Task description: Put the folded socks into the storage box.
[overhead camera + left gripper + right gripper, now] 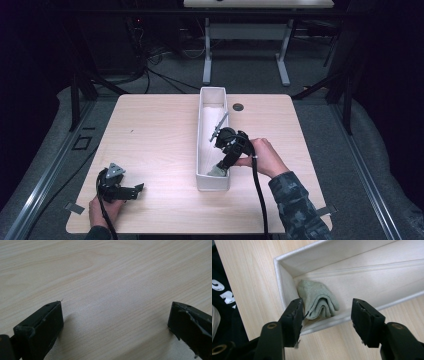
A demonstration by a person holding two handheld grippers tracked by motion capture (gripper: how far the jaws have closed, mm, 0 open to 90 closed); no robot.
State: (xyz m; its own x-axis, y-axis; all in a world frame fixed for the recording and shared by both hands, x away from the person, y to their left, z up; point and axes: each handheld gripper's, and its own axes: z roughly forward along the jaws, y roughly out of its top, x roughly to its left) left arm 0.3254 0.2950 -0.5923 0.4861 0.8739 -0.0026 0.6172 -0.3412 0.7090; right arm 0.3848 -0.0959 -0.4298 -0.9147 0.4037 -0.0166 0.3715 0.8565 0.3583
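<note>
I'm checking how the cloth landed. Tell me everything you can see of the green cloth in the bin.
The green cloth is a small, pale sage piece of soft fabric, folded into a loose bundle with rounded layered folds facing the camera. It lies on the floor of the long white bin, tucked into the end corner nearest the person, against the end wall. The right tool hangs above it with jaws apart, not touching it.

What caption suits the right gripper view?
Open right tool above a folded pale-green cloth in the long white bin's corner.
</note>
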